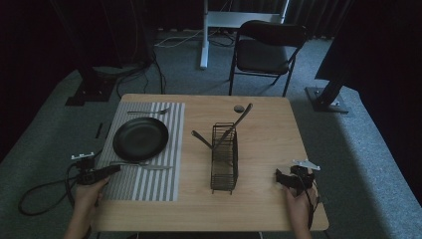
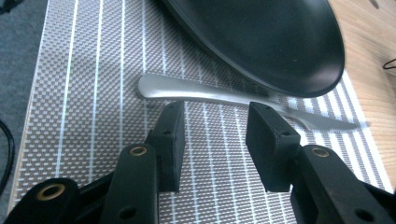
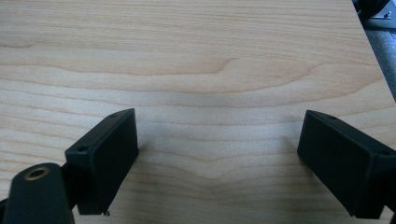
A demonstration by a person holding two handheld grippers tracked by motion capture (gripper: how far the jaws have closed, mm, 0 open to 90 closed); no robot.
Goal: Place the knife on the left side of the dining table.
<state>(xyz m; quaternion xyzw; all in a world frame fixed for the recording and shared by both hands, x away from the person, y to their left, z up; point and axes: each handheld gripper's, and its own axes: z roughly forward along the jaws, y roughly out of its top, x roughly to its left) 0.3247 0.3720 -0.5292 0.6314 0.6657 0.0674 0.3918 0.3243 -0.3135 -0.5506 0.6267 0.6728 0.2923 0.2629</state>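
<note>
A person works at one light wooden table (image 1: 268, 149), a gripper in each hand, seen from the high view. At the lower left of the frame, the left hand (image 1: 88, 195) holds the left gripper (image 1: 115, 169) over the near edge of one grey striped placemat (image 1: 149, 181). In the left gripper view its jaws stand partly apart with nothing between them, poised just short of a silver utensil handle (image 2: 187, 91).

One black plate (image 1: 140, 138) sits at the centre of the placemat. Two pieces of silver cutlery lie on the mat: one utensil (image 1: 147, 112) along the far side of the plate, toward the upper part of the mat, and one utensil (image 1: 144, 165) along the near side, just beside the plate's rim. Which kind each is cannot be told at this size.

At the middle of the frame stands one black wire caddy (image 1: 224, 159), upright, with two long-handled utensils (image 1: 234, 127) leaning out of its far end. One small dark round object (image 1: 238, 108) lies on the table beyond it.

At the lower right, the right hand (image 1: 298, 201) holds the right gripper (image 1: 279, 177) over bare wood; in the right gripper view its jaws stand wide apart and empty. One black folding chair (image 1: 266, 50) stands on the carpet at the upper centre.
</note>
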